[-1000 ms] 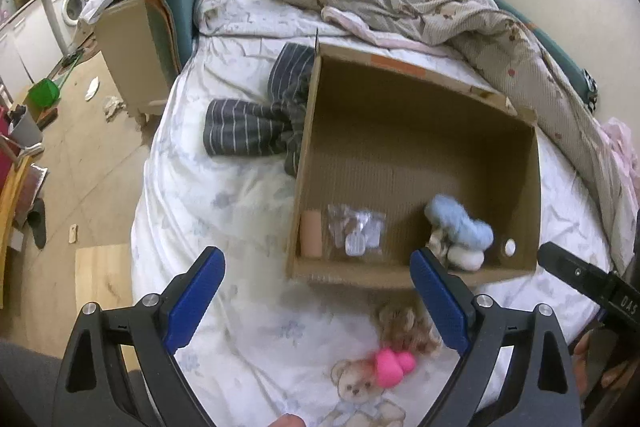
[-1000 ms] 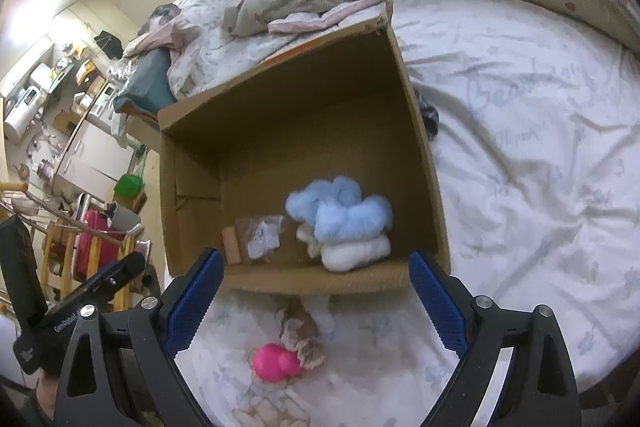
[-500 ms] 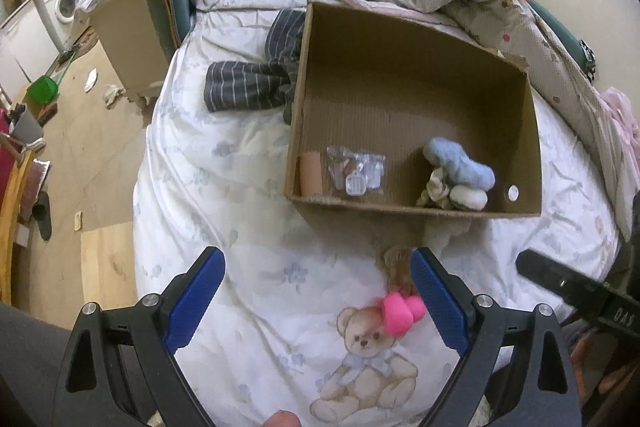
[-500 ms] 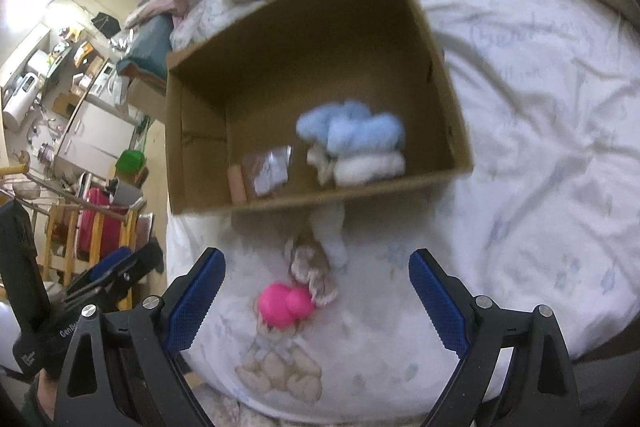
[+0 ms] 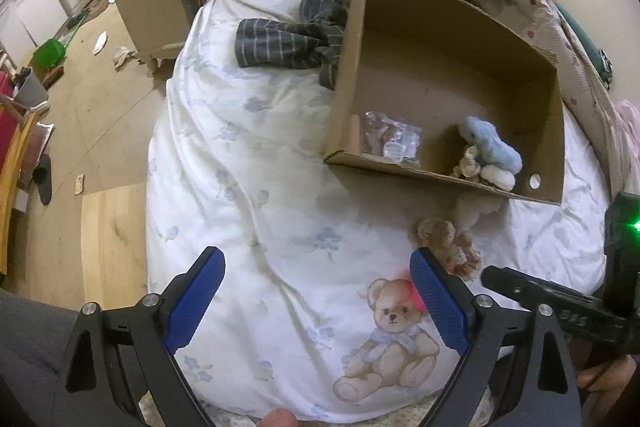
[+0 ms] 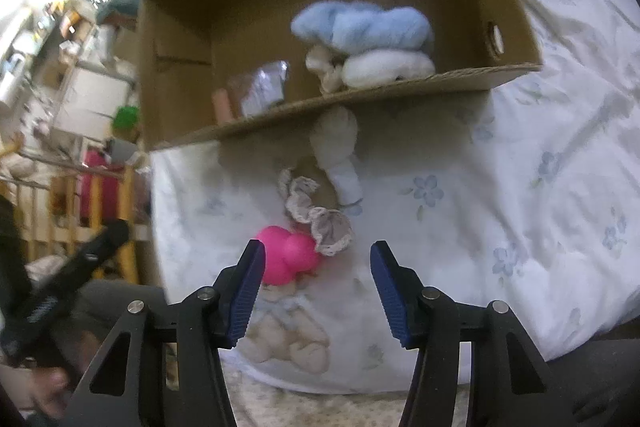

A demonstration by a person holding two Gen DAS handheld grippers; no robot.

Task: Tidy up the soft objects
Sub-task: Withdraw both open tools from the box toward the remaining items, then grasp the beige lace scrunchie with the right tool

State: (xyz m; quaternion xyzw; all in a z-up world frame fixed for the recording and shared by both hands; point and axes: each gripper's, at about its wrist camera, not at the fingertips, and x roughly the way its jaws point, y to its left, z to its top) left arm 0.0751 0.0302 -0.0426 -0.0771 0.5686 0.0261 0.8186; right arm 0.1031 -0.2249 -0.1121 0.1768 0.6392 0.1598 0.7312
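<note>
My right tool point(image 6: 317, 263), jaws just narrowing but clear, hangs by the pink toy point(image 6: 286, 259), lower centre; left tool point(image 5: 316, 281) gapes.

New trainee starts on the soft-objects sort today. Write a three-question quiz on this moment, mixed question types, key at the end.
1. True or false: the pink toy already lies inside the cardboard box.
2. Which soft item sits on top in the box?
A. light blue plush
B. striped garment
C. lace scrunchie
3. Fill in: the right gripper holds ____ between its fingers.

Key
1. False; it lies on the bedsheet in front of the box.
2. A
3. Nothing; its jaws have just been closing, with nothing between them.
</note>
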